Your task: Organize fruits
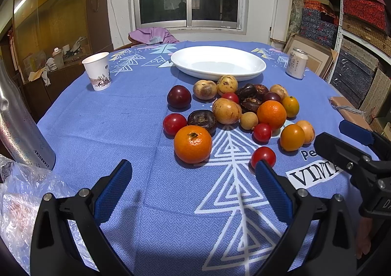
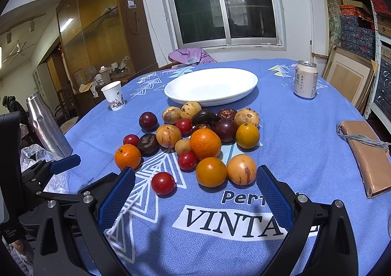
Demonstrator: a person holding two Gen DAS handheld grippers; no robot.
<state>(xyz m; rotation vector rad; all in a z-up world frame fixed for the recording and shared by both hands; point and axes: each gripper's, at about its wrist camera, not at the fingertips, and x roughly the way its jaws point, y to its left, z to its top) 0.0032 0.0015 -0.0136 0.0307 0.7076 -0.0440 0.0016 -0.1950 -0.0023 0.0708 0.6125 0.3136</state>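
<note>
Both tools gape empty over "VINTA" tablecloth [image 2: 293,134]; flask [image 1: 22,129] reads "STARBUCKS".

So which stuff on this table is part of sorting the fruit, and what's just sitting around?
For the job:
- pile of fruit
- white dish, holding nothing
- left gripper and right gripper, both open

Just lying about:
- paper cup
- drink can
- steel bottle
- plastic bag
- brown pouch

Fruit pile [image 1: 234,114] before plate [image 1: 217,62], cup [image 1: 97,70] left, can [image 1: 296,63] right.
</note>
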